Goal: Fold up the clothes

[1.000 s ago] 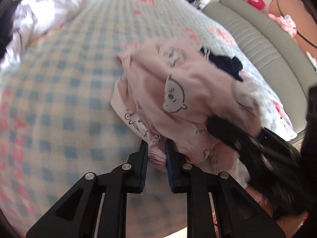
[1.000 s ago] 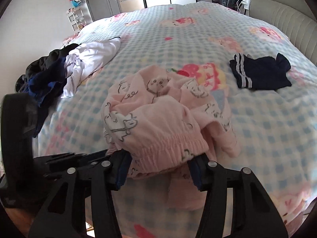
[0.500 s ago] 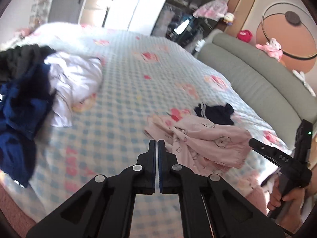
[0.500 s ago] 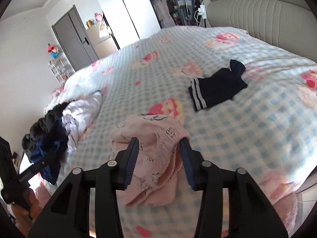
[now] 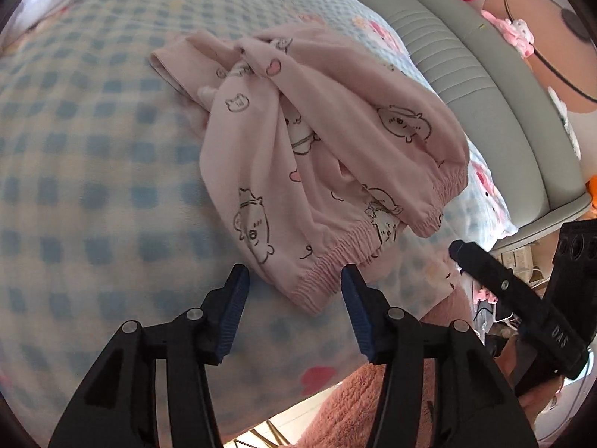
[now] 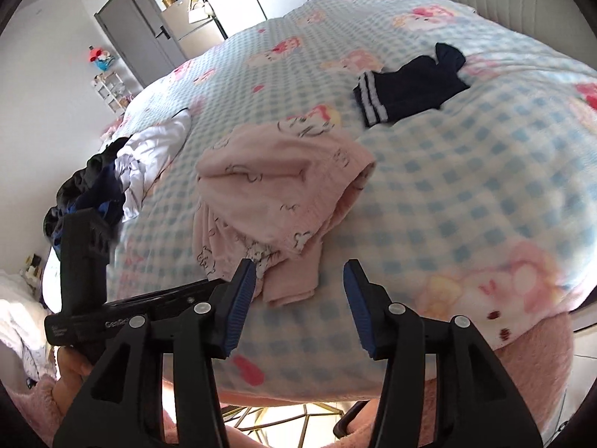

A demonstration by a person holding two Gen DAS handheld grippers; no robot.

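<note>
Pink pyjama trousers (image 5: 335,119) with bear prints lie crumpled on the blue-check bed cover (image 5: 93,186). My left gripper (image 5: 294,291) hovers at their elastic waistband, jaws opening, with the waistband's corner in the gap and no pad pressing it. In the right wrist view the same trousers (image 6: 276,186) lie bunched just ahead. My right gripper (image 6: 298,276) is opening too, a loose hem lying between its fingertips without contact. Each gripper shows in the other's view: the right gripper (image 5: 503,287) at the bed's edge, the left gripper (image 6: 86,261) on the left.
A navy garment with white stripes (image 6: 406,86) lies further up the bed. A heap of white and dark clothes (image 6: 127,164) sits at the bed's left side. A padded grey-green headboard (image 5: 485,74) borders the bed. Pink fluffy fabric (image 5: 373,403) hangs below the near edge.
The left gripper let go of the pink cloth, pulled back shut and empty, then came down to the waistband with jaws apart. The right gripper drew back from the bundle, which now lies on the bed.
</note>
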